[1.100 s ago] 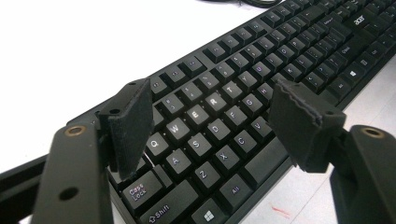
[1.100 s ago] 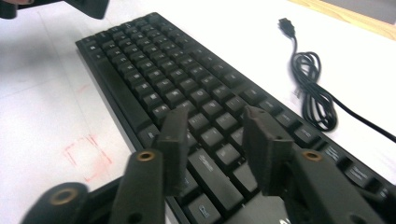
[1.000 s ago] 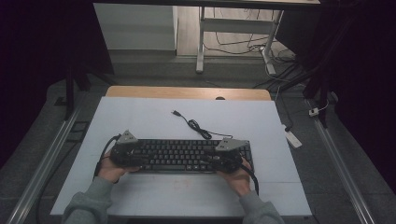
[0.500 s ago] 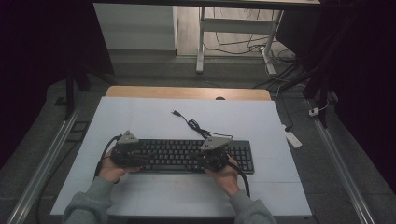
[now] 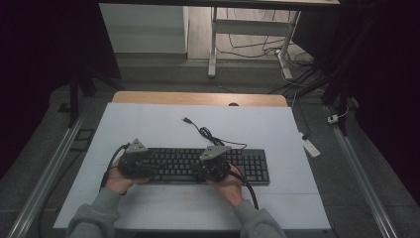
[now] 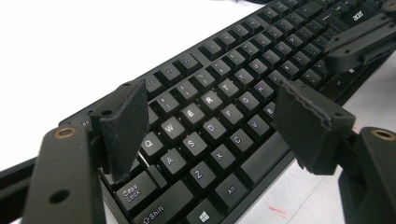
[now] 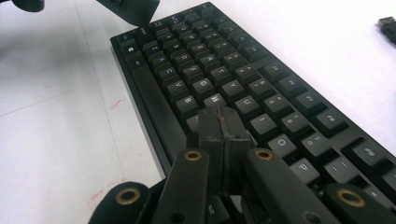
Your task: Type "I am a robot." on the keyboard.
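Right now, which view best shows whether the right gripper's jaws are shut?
The right gripper view: the right gripper has its two pads pressed together, nothing between them, over the keyboard near H and J. The high view shows just its body over the middle keys. The left gripper view catches its closed tips at the upper right.

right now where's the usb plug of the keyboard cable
In the high view the usb plug lies on the white table, beyond the keyboard, toward the far edge.
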